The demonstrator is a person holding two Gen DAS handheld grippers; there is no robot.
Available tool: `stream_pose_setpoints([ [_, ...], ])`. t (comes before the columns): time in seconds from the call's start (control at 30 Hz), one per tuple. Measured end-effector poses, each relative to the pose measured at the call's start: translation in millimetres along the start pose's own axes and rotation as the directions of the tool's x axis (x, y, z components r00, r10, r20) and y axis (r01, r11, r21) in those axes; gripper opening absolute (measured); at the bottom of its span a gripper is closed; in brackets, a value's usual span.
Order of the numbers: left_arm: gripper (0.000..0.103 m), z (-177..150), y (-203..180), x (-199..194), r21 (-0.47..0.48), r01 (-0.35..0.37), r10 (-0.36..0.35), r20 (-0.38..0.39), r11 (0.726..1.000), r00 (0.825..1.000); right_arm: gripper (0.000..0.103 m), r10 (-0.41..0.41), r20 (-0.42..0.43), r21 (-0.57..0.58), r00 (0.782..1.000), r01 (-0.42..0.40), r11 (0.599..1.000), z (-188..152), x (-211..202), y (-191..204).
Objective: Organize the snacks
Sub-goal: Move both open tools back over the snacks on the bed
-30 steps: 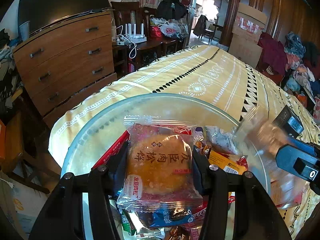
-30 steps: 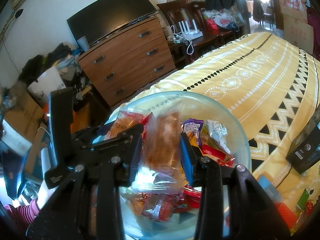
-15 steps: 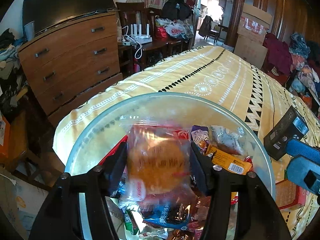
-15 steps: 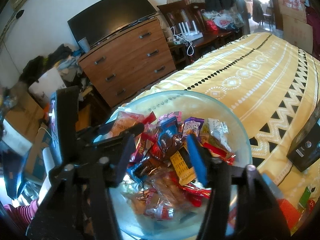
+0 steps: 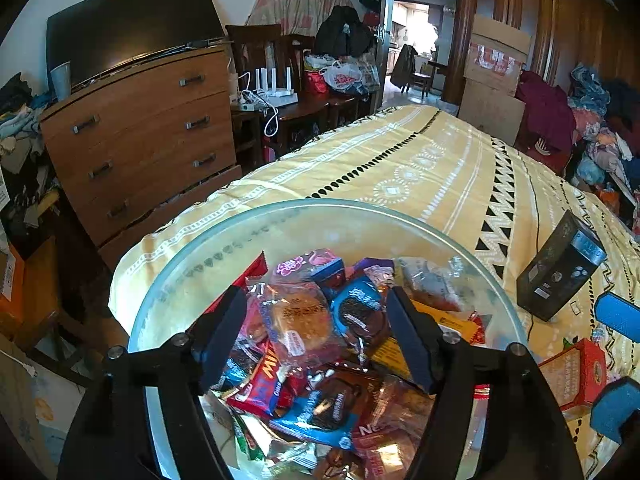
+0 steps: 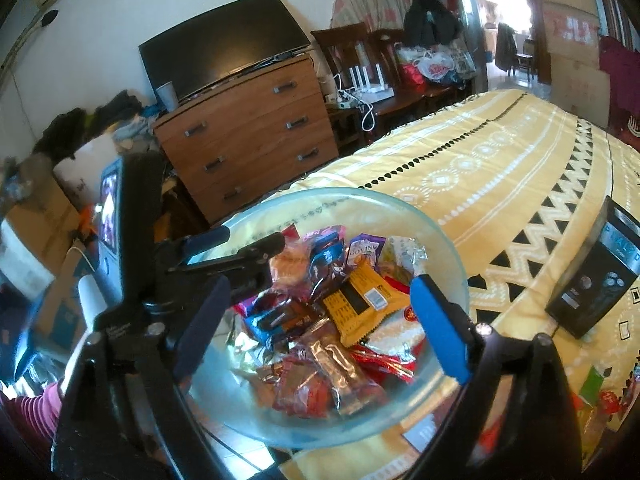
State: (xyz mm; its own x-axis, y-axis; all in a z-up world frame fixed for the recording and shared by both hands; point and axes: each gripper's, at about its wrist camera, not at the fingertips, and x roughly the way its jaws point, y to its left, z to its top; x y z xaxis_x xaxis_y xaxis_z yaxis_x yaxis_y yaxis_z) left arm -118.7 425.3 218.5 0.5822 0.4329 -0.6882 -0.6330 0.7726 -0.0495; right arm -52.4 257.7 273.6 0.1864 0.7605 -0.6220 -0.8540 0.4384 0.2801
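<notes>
Surface: yellow patterned tablecloth (image 5: 420, 168) lies under your work.
Bowl: clear glass bowl (image 6: 444, 240) holds the wrapped snacks (image 6: 336, 312).
Left gripper (image 5: 316, 336): your jaws are opening, empty, above the snacks.
Right gripper (image 6: 320, 324): your jaws are opening, empty.

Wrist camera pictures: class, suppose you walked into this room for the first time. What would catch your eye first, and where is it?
First, the glass bowl heaped with bright snack packets, at the near end of the yellow patterned tablecloth, right under both pairs of black fingers. A yellow wrapped bar lies on top of the heap. A dark box stands to the right of the bowl, and a wooden chest of drawers fills the background.
</notes>
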Motion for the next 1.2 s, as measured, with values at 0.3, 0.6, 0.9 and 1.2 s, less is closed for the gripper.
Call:
stream_pose_setpoints([
  [0.3, 0.077, -8.8, -20.3, -8.6, 0.010, 0.026, -0.026, 0.010, 1.000, 1.000, 0.094, -0.006, -0.004, 0.012, 1.000, 0.006, 1.000, -4.3, -13.6, -5.8],
  [0.6, 0.077, -16.6, -72.1, -43.9, 0.099, 0.094, -0.100, 0.058, 0.991, 0.993, 0.094, -0.021, 0.112, 0.042, 0.994, 0.016, 0.999, -31.3, -61.7, -20.9],
  [0.9, 0.077, -67.5, -192.0, -93.0, 0.323, 0.285, -0.316, 0.047, 0.902, 0.948, 0.094, -0.228, 0.209, 0.219, 0.951, 0.182, 0.959, -139.5, -163.2, -87.5],
  [1.2, 0.077, -169.3, -344.8, -73.9, 0.420, 0.582, -0.508, -0.283, 0.697, 0.813, 0.094, -0.434, -0.002, 0.554, 0.901, 0.362, 0.749, -289.1, -233.0, -187.5],
])
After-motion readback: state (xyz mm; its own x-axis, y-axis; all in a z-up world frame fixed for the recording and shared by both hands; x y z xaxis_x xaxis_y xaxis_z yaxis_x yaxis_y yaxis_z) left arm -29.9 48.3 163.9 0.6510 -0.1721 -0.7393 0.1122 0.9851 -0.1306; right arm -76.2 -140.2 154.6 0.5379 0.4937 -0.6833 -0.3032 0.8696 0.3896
